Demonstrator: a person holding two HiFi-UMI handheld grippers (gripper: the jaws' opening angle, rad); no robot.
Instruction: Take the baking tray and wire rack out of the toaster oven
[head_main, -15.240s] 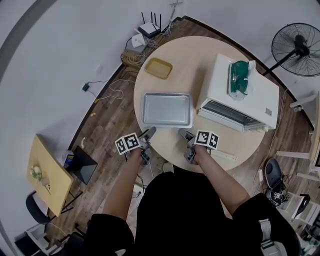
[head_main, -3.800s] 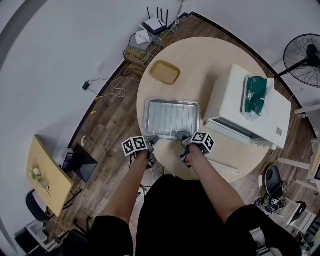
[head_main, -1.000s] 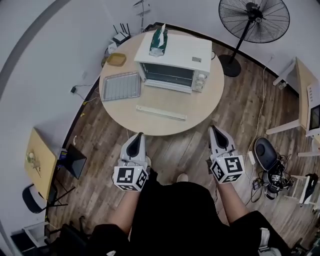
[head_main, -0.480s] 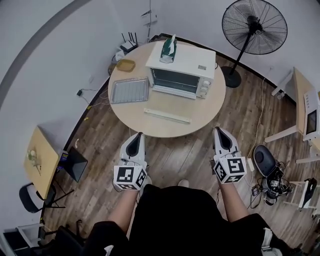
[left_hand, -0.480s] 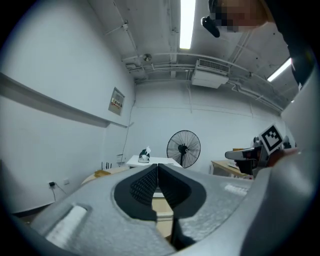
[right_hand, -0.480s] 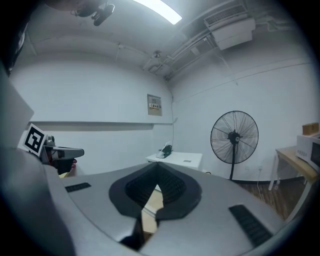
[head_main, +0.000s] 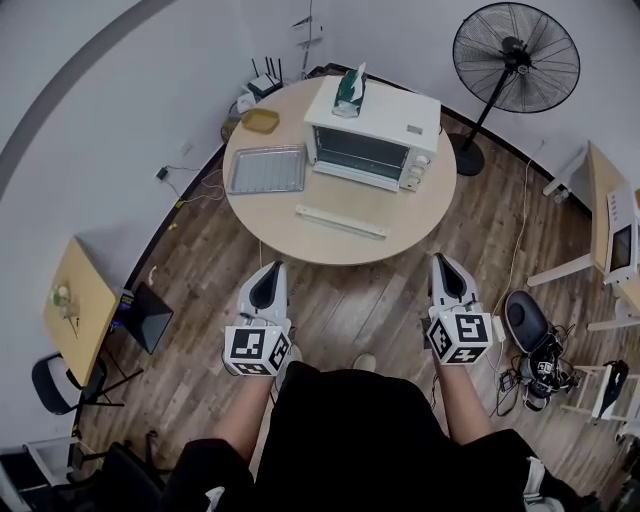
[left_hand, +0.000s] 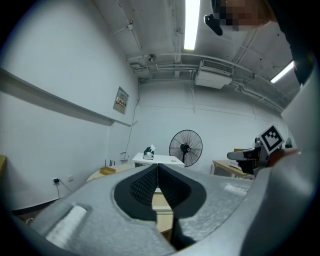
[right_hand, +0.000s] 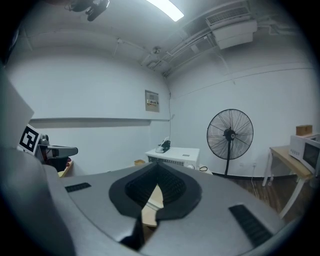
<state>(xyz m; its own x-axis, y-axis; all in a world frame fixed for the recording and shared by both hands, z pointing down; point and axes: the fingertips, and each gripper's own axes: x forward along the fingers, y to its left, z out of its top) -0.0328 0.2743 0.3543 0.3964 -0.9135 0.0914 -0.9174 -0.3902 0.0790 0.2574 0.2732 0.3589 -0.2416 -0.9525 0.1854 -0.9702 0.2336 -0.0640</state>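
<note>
Round worktop (head_main: 400, 225) is well apart from me. Toaster oven (head_main: 375, 135) sits on it, baking tray (head_main: 265, 189) beside it, wire rack (head_main: 266, 168) seemingly laid in the tray, so I judge both out. Left claw (head_main: 273, 270) and right claw (head_main: 441, 262) are clenched empty, nothing left to carry.

The baking tray (head_main: 266, 169), with the wire rack (head_main: 270, 165) in it, lies just left of the toaster oven (head_main: 372, 135). The left gripper (head_main: 274, 268) and right gripper (head_main: 440, 260) hover well apart from the toaster oven, nearer the person.
</note>
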